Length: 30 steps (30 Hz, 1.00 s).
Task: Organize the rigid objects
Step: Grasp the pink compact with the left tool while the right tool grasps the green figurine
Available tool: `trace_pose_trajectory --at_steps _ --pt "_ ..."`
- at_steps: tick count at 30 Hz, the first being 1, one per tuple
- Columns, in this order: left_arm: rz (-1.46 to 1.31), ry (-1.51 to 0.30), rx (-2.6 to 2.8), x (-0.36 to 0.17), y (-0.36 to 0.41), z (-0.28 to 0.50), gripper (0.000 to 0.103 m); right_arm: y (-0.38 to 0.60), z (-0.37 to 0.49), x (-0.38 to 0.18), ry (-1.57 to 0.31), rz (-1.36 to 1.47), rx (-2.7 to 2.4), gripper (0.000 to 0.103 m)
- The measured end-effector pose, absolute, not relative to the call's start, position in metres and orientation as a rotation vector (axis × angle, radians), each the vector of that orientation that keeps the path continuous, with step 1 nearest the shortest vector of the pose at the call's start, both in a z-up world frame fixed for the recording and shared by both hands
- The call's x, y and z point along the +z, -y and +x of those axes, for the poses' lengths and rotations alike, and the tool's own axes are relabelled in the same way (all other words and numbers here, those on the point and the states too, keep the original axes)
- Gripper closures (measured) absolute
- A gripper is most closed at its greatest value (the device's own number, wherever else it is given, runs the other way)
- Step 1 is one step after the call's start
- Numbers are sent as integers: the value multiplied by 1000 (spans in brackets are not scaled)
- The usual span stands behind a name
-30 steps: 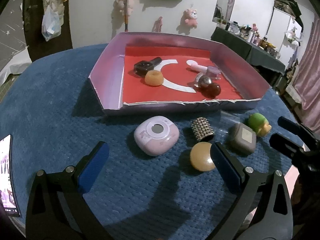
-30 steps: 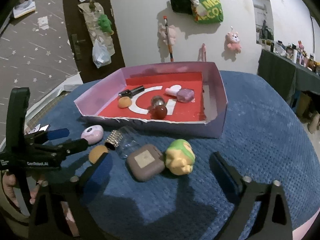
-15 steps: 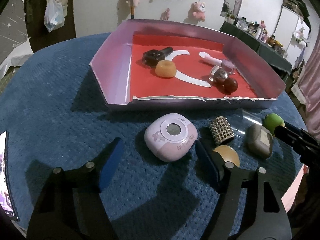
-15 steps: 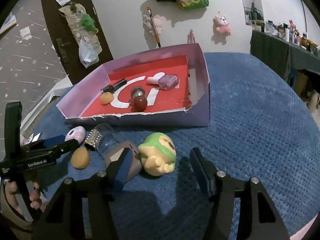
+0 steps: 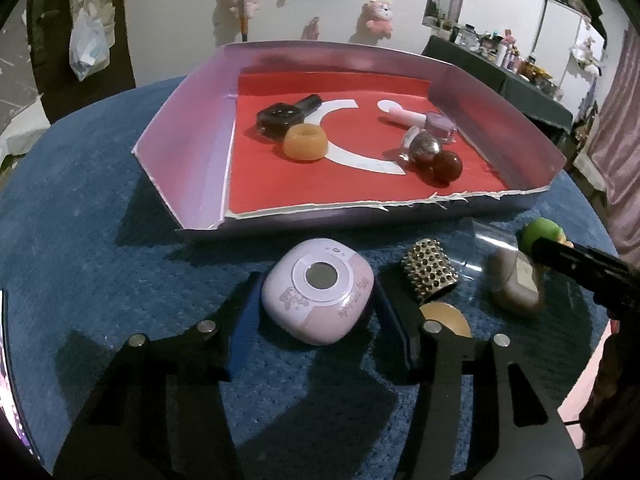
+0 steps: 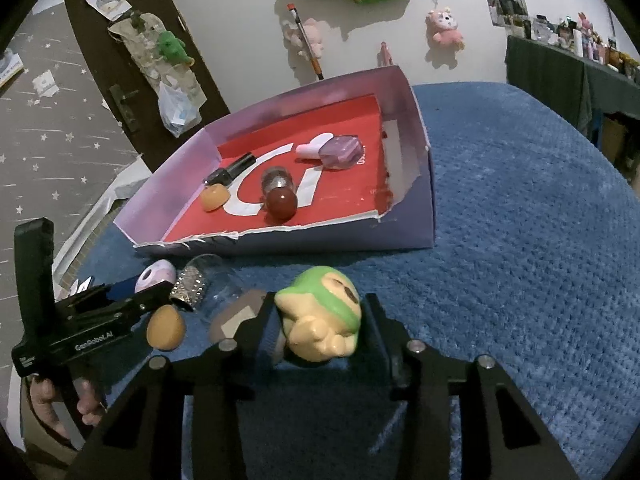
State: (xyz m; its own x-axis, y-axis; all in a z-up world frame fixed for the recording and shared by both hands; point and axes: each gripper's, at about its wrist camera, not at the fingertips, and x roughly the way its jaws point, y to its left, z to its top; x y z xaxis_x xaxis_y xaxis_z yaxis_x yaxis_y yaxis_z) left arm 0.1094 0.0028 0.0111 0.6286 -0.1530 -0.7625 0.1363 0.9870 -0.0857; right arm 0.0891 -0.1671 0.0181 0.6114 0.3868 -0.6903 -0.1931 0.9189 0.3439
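My left gripper (image 5: 316, 312) has its jaws closed against both sides of a pink rounded case (image 5: 318, 296) on the blue cloth. My right gripper (image 6: 320, 320) is shut on a green and yellow toy figure (image 6: 322, 318), which still rests on the cloth. The toy also shows in the left wrist view (image 5: 538, 232). A purple box with a red floor (image 5: 192, 184) stands behind and holds a black bottle (image 5: 286, 114), an orange ring (image 5: 305, 143), a dark red ball (image 5: 446, 166) and a pink-purple bottle (image 5: 424, 120).
On the cloth between the grippers lie a studded glass bottle (image 5: 430, 274), an orange disc (image 5: 448, 318) and a grey-brown case (image 5: 516, 286). A phone screen (image 5: 6, 380) is at the far left. Toys hang on the wall behind.
Both grippers moved forward and closed: the left around the pink case, the right around the green toy. Both were wide open a second ago.
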Motion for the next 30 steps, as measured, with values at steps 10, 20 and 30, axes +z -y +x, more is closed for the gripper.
trace_pose_trajectory --at_steps 10,20,30 --pt "-35 -857 -177 18 -6 100 50 165 84 28 -833 246 356 60" --pt "-38 -791 -199 41 -4 82 50 152 65 60 -755 213 434 60" --pt "-29 -756 -216 53 0 76 50 144 61 73 -729 202 468 60"
